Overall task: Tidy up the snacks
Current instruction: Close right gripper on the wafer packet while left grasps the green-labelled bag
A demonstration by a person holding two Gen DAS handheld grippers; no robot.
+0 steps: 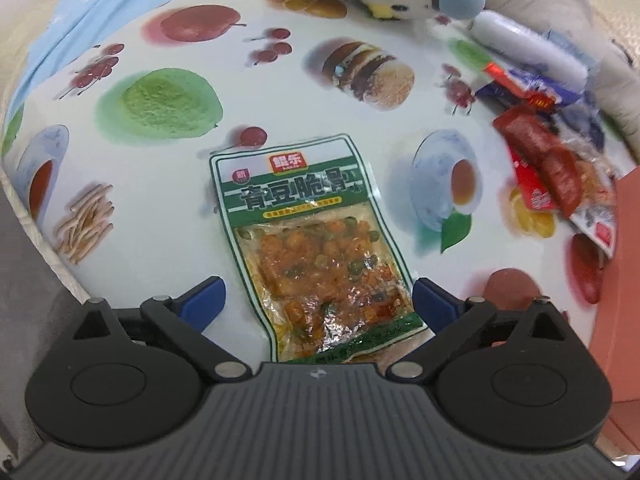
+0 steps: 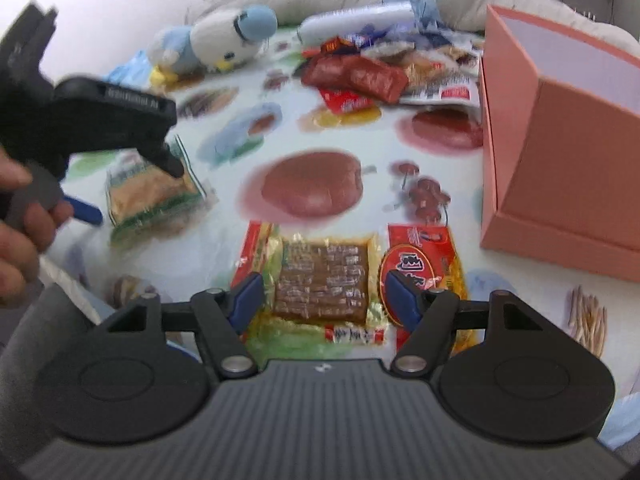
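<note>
A green snack pouch (image 1: 316, 240) lies flat on the fruit-print tablecloth (image 1: 280, 100). My left gripper (image 1: 318, 300) is open, its blue fingertips (image 1: 204, 296) on either side of the pouch's near end. In the right wrist view the same pouch (image 2: 152, 196) lies at the left under the left gripper. My right gripper (image 2: 324, 300) is open over a yellow-red pouch with a brown slab (image 2: 320, 280). A red pouch (image 2: 424, 268) lies just right of it. A pink open box (image 2: 560, 168) stands at the right.
A pile of mixed snack packs (image 2: 384, 68) lies at the back by the box, also seen in the left wrist view (image 1: 560, 160). A blue-white plush bird (image 2: 224, 44) and a white cylinder (image 1: 528, 48) lie at the back. Grey cloth lies behind.
</note>
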